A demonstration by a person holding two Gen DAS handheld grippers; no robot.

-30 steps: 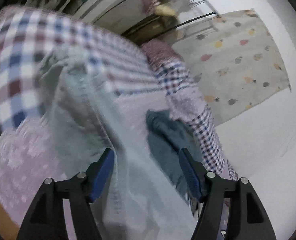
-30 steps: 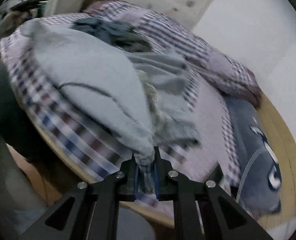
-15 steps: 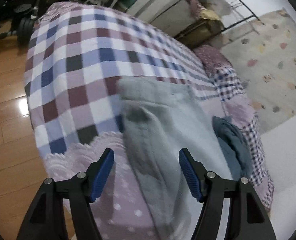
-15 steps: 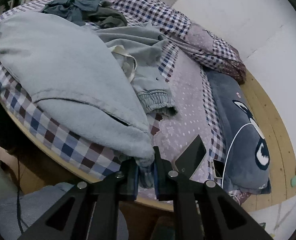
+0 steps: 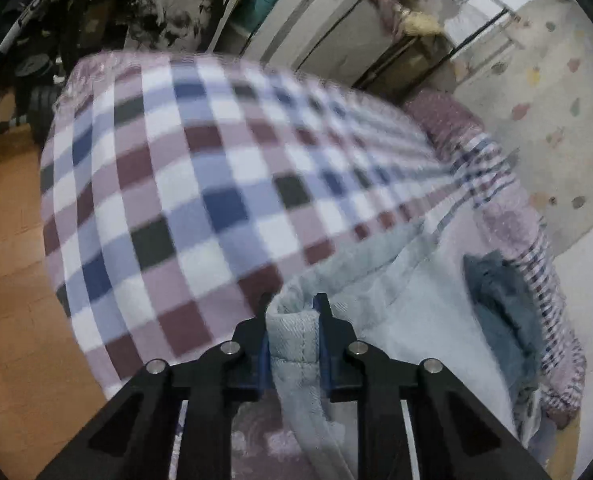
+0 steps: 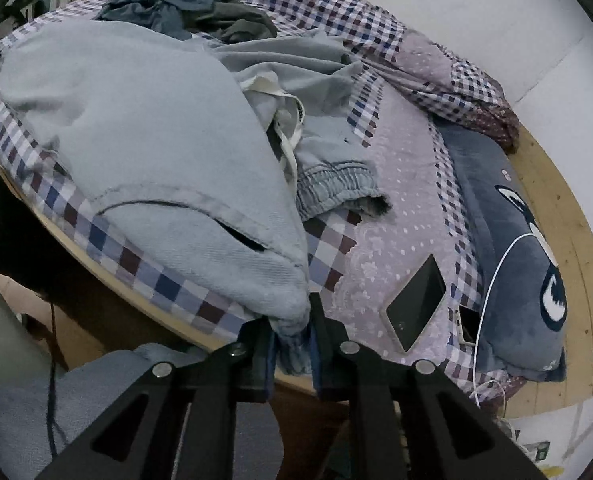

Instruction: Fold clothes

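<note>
Two corners of the light blue pants (image 6: pixel 144 152) on the checked bed cover (image 5: pixel 200 184) are taken: your left gripper (image 5: pixel 292 312) is closing on the hem, right gripper (image 6: pixel 292 320) pinches the waist end, likely to stretch them flat.

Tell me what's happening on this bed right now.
A person with a handheld gripper in each hand is folding light grey-blue sweatpants on a checked bedspread. The right gripper pinches one edge of them, and the left gripper is closing on another fabric edge. A phone lies nearby.
</note>
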